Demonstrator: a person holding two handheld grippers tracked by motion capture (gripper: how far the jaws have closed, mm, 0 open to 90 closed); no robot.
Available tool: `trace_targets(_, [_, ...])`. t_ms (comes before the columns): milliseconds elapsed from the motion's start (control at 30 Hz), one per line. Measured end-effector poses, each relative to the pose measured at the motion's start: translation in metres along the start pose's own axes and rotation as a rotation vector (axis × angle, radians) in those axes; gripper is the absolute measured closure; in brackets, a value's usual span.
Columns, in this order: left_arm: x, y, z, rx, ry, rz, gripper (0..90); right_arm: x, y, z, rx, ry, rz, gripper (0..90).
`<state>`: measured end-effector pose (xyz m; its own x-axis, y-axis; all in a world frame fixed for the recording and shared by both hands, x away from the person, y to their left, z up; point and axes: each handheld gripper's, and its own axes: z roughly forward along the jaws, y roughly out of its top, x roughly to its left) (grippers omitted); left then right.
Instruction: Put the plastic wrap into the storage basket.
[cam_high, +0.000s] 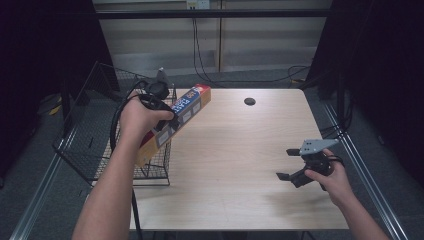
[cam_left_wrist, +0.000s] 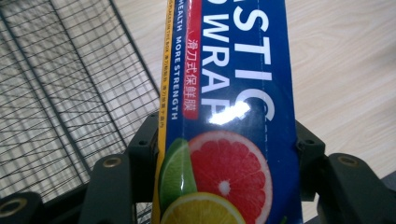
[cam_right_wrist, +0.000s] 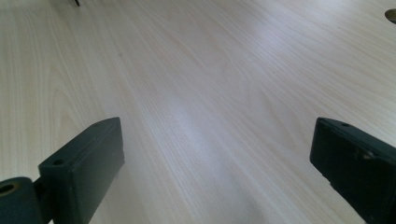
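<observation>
Clamping the plastic wrap box (cam_high: 172, 122) across its narrow sides, the left tongs (cam_high: 167, 117) held it slanted over the wire basket (cam_high: 95, 150) beside the tabletop (cam_high: 240, 150) (likely for clearing the rim); the right tongs (cam_high: 287, 163) hovered wide open, empty.

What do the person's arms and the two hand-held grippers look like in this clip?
Both forearms are bare, with no sleeves in view. The left gripper is black, and a black cable loops from its body. The right gripper is also black and carries a grey three-cornered plate on top. Its fingers are blocky, matt black slabs with small screw holes.
</observation>
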<state>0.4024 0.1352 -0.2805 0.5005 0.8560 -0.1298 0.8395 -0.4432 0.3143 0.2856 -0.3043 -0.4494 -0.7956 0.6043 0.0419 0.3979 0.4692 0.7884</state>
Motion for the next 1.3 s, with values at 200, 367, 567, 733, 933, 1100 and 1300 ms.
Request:
trace_targets(200, [0.009, -0.002, -0.008, -0.014, 0.010, -0.033, 43.1, 0.001, 0.000, 0.000, 0.002, 0.004, -0.002, 2.7])
trace_targets(367, [0.018, -0.003, -0.015, -0.019, 0.033, -0.059, 43.1, 0.000, 0.000, 0.000, 0.003, 0.008, -0.005, 2.7])
trace_targets(567, [0.024, -0.005, -0.022, -0.027, 0.046, -0.097, 43.1, 0.000, 0.000, 0.000, 0.001, 0.000, -0.004, 2.7])
trace_targets(733, [0.030, -0.007, -0.028, -0.035, 0.057, -0.129, 43.2, 0.000, 0.000, -0.001, 0.005, -0.001, -0.001, 2.7])
trace_targets(933, [0.040, -0.012, -0.037, -0.039, 0.083, -0.163, 43.2, 0.000, 0.000, -0.001, 0.000, -0.001, -0.001, 2.7])
trace_targets(1100, [0.045, -0.015, -0.041, -0.044, 0.095, -0.192, 43.1, 0.000, 0.000, -0.001, 0.002, 0.001, 0.001, 2.7])
trace_targets(1300, [0.055, -0.021, -0.048, -0.056, 0.121, -0.234, 43.1, 0.000, 0.000, -0.002, -0.008, -0.002, -0.005, 2.7])
